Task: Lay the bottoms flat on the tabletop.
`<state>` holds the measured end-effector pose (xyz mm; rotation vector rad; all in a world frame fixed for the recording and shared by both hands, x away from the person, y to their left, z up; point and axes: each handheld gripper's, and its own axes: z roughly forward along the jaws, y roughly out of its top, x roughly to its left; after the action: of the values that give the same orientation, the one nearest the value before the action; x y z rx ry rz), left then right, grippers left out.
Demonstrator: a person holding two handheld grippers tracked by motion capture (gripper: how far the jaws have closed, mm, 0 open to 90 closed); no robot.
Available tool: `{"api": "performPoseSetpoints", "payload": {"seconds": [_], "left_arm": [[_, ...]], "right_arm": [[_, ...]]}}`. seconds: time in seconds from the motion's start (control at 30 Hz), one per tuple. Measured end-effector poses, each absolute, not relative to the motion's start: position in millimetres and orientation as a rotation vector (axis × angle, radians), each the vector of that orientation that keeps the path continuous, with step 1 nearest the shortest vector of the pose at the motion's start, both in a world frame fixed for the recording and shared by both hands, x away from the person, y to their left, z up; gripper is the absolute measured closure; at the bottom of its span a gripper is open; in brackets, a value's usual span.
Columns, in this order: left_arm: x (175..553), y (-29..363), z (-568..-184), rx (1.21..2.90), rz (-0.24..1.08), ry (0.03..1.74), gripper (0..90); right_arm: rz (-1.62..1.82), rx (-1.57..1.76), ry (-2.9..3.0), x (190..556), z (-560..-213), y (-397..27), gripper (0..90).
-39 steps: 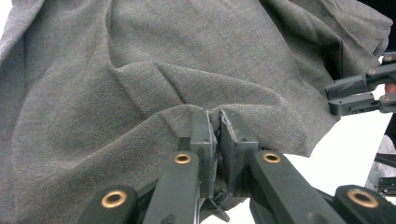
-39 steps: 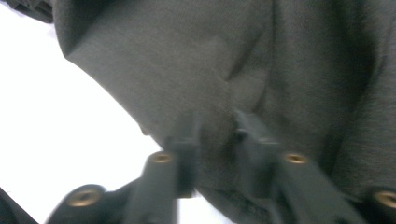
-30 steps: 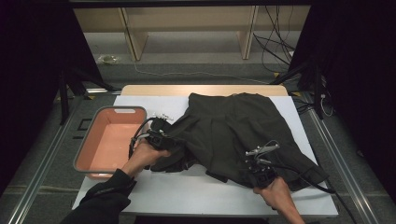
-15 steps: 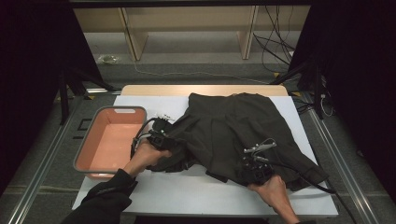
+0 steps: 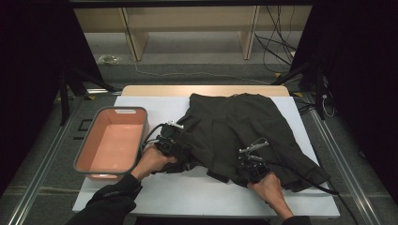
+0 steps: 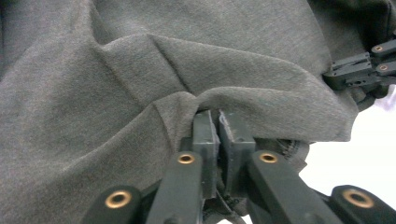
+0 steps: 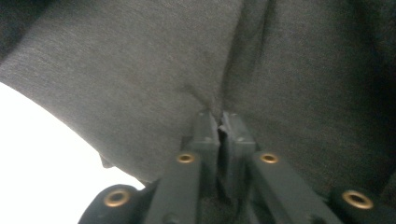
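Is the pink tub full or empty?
Empty. The high view shows the pink tub with a bare floor inside; the dark garment lies beside it on the table, not in it.

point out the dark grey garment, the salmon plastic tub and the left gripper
dark grey garment (image 5: 234, 122), high view, middle of the cloth
salmon plastic tub (image 5: 115, 111), high view, far rim
left gripper (image 6: 218, 123), left gripper view, between fingertips

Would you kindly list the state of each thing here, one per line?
Dark garment: spread crumpled on the table, pinched at two spots.
Left gripper: jaws shut on garment fabric.
Right gripper: jaws just closed, fabric pinched between them.
Pink bin: upright, empty.
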<state>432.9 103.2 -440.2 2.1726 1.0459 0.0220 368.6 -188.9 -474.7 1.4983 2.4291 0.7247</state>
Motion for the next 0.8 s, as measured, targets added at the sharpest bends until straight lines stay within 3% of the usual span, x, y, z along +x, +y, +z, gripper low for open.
{"api": "performPoseSetpoints", "payload": {"seconds": [0.57,0.8], "left_arm": [[426.6,127.7,-410.7,2.148,-0.046,0.962,88.9],[426.1,119.5,-421.3,2.176,-0.057,0.967,87.6]], "right_arm": [[0.869,1.496,2.39,348.8,-429.9,-218.4,89.5],[0.885,1.511,2.359,350.7,-424.0,-224.6,89.1]]}}
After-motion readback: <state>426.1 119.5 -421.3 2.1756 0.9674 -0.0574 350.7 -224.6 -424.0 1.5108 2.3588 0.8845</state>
